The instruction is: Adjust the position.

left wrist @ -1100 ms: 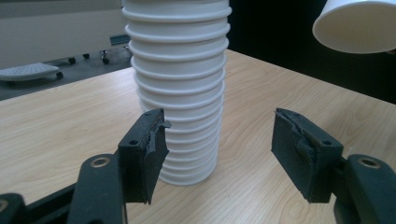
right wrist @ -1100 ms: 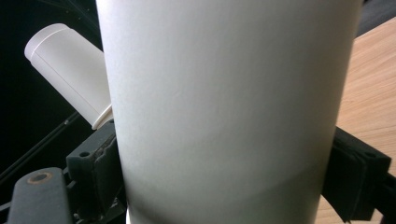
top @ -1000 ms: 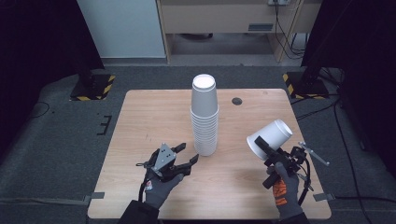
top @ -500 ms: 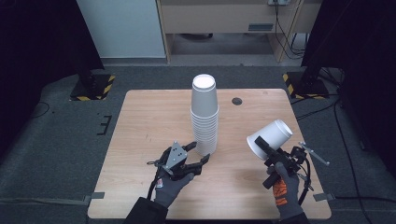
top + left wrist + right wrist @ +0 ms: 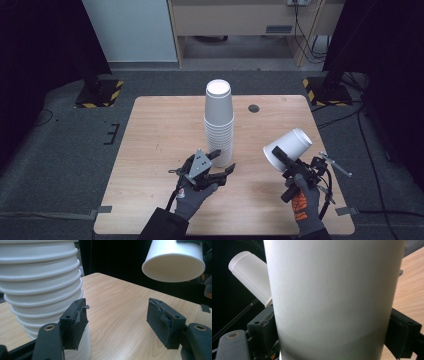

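A tall stack of white paper cups [image 5: 219, 122] stands upside down at the middle of the wooden table [image 5: 160, 130]. My left gripper [image 5: 225, 161] is open at the stack's base, on its near side. In the left gripper view the stack [image 5: 40, 277] rises behind the left jaw, and the gap between the jaws of this gripper [image 5: 117, 320] holds only bare table. My right gripper [image 5: 282, 157] is shut on a single white cup [image 5: 289, 146], held tilted above the table's right side. That cup [image 5: 332, 297] sits between the jaws of the right gripper [image 5: 332, 335].
A small dark round spot [image 5: 254, 108] marks the table right of the stack. Yellow-and-black striped stand bases [image 5: 97, 92] [image 5: 325, 90] lie on the floor beyond both far corners. Bare wood stretches left of the stack.
My left gripper has moved right, up to the base of the cup stack. The right gripper and its cup have stayed put.
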{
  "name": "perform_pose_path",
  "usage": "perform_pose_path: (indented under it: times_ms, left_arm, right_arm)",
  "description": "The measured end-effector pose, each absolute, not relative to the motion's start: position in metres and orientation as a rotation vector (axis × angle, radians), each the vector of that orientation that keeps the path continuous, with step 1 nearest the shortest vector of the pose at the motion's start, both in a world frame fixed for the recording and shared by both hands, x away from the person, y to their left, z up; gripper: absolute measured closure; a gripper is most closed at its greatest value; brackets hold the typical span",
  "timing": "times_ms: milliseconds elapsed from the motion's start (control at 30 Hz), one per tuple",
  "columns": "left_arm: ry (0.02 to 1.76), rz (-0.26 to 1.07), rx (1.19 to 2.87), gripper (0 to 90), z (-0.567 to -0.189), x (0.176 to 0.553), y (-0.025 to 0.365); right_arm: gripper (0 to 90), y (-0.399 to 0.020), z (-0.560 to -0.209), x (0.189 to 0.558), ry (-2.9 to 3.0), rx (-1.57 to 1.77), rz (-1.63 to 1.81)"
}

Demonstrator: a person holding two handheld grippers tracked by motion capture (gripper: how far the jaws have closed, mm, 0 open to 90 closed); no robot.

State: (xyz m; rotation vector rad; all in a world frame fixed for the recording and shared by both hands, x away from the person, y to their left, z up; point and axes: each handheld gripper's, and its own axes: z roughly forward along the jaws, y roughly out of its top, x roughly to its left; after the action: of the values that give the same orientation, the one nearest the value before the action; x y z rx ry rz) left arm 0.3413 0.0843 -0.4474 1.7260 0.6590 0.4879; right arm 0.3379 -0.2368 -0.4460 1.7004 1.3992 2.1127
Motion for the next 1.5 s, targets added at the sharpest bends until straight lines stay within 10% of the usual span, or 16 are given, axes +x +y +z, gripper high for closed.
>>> perform_pose_path:
  times_ms: [1500]
  left_arm:
    - [0.545,0.454,1.706,35.7,-0.448,0.372,0.014]
  right_arm:
    - [14.0,-0.232,-0.447,0.338,1.416,1.713,2.154]
